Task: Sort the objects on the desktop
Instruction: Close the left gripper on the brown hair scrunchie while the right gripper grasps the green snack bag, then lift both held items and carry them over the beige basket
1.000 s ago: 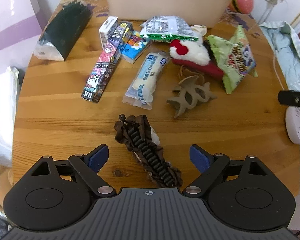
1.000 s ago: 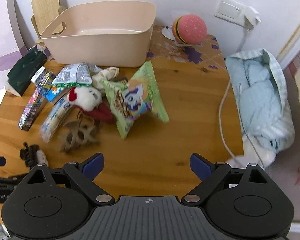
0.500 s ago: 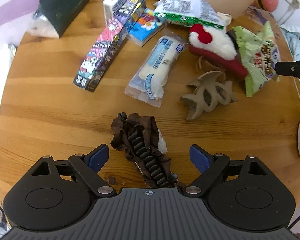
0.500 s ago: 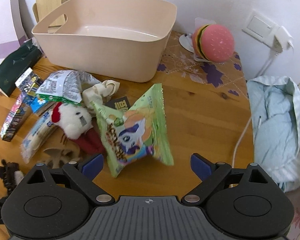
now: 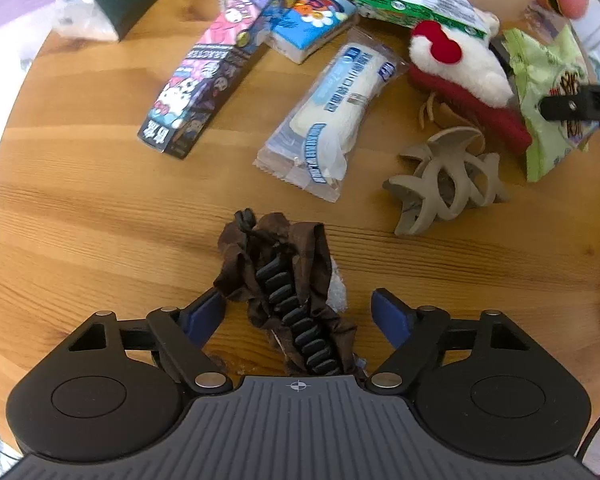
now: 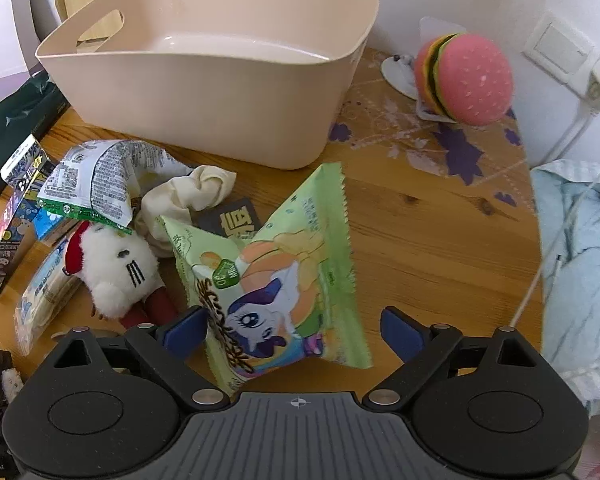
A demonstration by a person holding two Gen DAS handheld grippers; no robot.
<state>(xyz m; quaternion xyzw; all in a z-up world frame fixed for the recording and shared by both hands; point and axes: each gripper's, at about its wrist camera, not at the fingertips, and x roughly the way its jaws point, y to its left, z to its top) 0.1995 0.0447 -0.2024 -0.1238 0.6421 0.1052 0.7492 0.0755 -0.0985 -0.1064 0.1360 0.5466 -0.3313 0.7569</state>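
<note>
A brown frilly hair clip lies on the round wooden table, between the open fingers of my left gripper. A green snack bag with a cartoon pony lies between the open fingers of my right gripper; it also shows in the left wrist view. A beige tub stands empty at the back of the table. A white plush with a red bow, a wrapped white bar, a taupe claw clip and a long cartoon box lie scattered.
A green-white packet, a knotted cream cloth, a blue packet and a dark green tissue pack lie near the tub. A burger-shaped toy stands at the back right. A light blue cloth and a white cable hang off the right edge.
Both grippers have moved forward. The left one now straddles the brown hair clip. The right one has closed in on the green snack bag, which now lies between its fingers.
</note>
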